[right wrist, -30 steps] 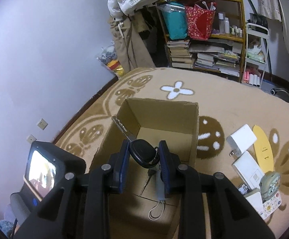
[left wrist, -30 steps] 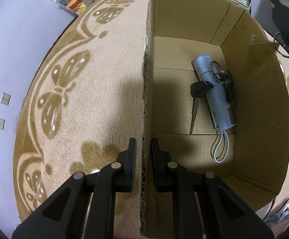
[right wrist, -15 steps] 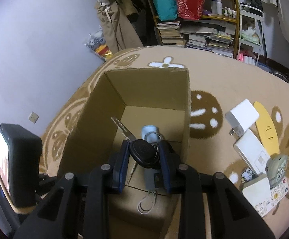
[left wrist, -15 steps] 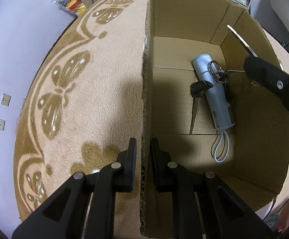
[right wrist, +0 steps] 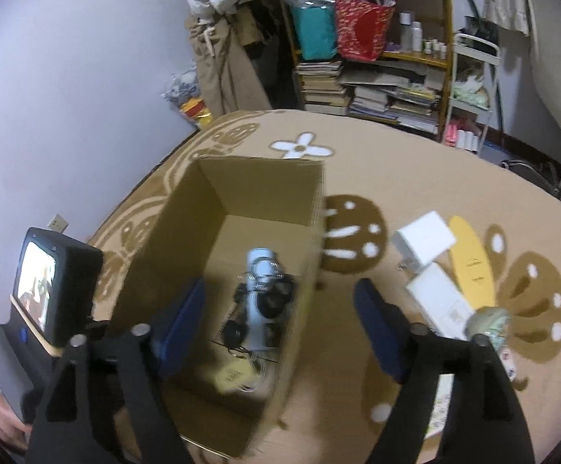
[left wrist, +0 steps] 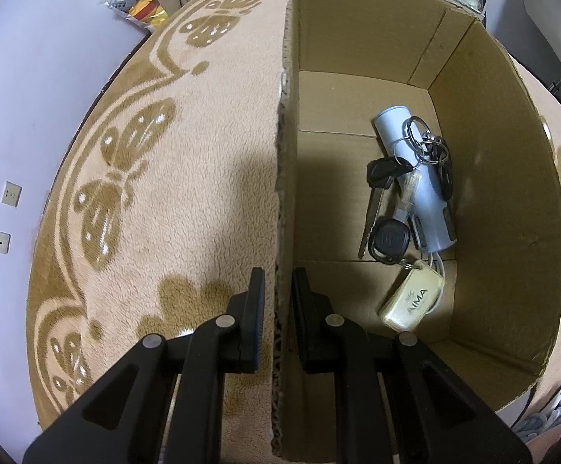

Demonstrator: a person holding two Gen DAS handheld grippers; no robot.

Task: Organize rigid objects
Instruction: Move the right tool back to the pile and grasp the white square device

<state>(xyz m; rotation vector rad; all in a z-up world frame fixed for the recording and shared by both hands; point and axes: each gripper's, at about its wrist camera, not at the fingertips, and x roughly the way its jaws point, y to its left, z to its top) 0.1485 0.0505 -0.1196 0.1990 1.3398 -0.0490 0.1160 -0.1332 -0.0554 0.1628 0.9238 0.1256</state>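
Note:
An open cardboard box (left wrist: 504, 178) (right wrist: 187, 239) stands on the patterned carpet. Inside lie a pale blue cylinder (left wrist: 415, 178) (right wrist: 259, 309), a bunch of keys on rings (left wrist: 423, 147), and a black car key (left wrist: 390, 237) with a cream AIMA tag (left wrist: 411, 301). My left gripper (left wrist: 278, 294) is shut on the box's left wall (left wrist: 282, 193), one finger on each side. My right gripper (right wrist: 280, 324) hangs open and empty above the box.
On the carpet right of the box lie two white boxes (right wrist: 423, 237), a yellow board (right wrist: 469, 263) and a small round clock (right wrist: 487, 323). A shelf with books and bags (right wrist: 373, 62) stands at the back wall. The left gripper's screen (right wrist: 36, 286) shows at left.
The right gripper opened and let go of the black car key with its tag, which now lies in the box beside the cylinder. The left gripper has not moved.

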